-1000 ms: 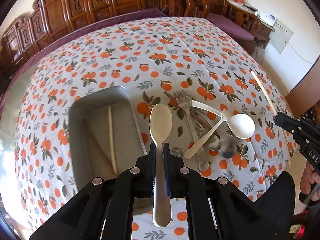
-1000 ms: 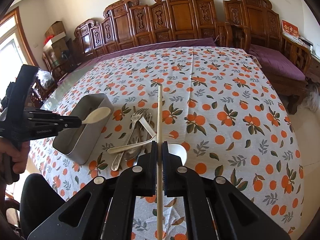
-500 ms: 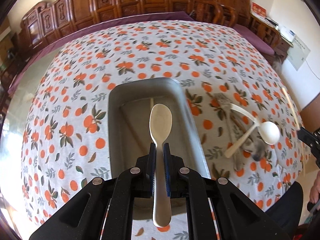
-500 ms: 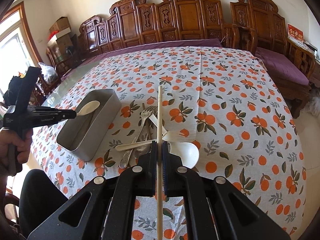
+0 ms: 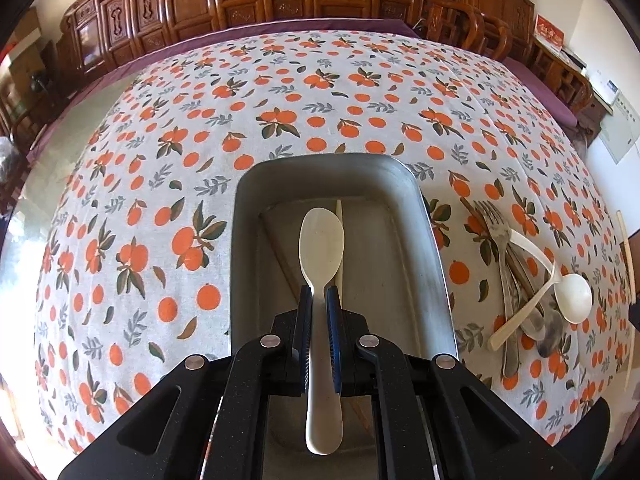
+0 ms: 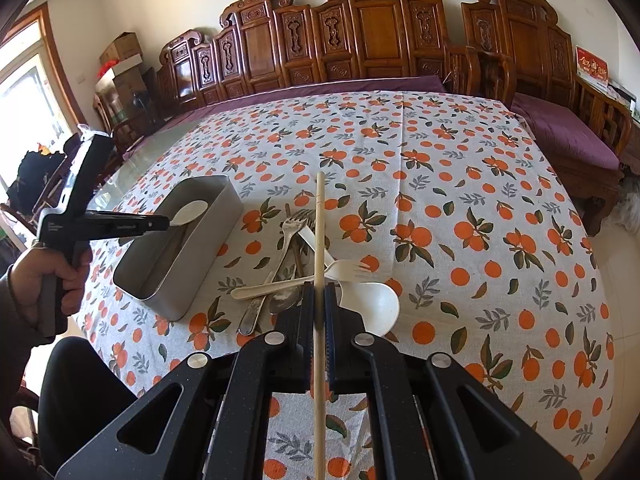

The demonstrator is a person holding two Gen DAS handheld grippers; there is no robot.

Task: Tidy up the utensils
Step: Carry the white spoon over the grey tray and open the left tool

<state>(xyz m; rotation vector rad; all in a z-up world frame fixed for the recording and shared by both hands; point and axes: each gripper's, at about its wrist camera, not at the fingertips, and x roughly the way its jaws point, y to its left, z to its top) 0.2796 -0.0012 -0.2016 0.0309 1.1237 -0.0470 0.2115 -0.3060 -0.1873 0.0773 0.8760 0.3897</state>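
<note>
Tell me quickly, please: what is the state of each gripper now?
Left gripper: closed on the cream spoon, over the metal tray.
Right gripper: closed on a wooden chopstick, above the utensil pile.

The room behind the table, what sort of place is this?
Most likely a home dining or living room: carved wooden chairs line the wall, a table with an orange-print tablecloth holds loose cutlery beside a metal tray.

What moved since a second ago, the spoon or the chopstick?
The spoon. The left tool, still shut on the cream spoon, carried it from beside the metal tin to over it. The right tool stayed put, gripping its chopstick; the utensil pile lay unchanged.
</note>
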